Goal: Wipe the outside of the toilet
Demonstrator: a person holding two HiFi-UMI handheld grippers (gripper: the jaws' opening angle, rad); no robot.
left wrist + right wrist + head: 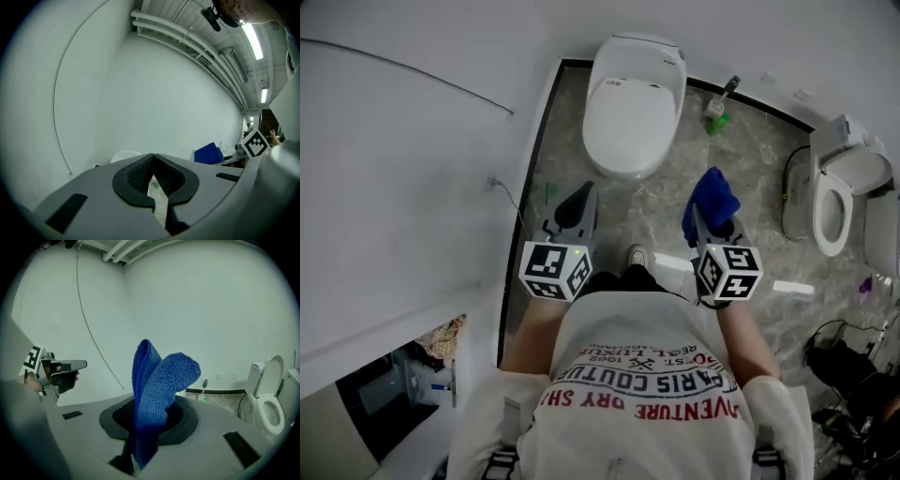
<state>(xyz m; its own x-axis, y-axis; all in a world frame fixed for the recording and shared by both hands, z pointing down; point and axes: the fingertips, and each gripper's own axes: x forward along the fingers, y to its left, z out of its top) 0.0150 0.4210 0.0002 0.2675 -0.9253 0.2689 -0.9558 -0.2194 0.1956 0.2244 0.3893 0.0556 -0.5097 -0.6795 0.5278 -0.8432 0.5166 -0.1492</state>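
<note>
A person stood facing the white toilet (633,103), its lid down, with a gripper in each hand. The right gripper (712,225), just short of the toilet's front and to its right, was clamped on a folded blue cloth (711,197) standing up out of its jaws. The left gripper (576,204), short of the toilet's front left, was closed and empty (only a sliver of floor showed between its pads). The cloth was clear of the toilet. Its floppy top fold could slip aside on a stroke, letting bare jaw scrape the porcelain.
</note>
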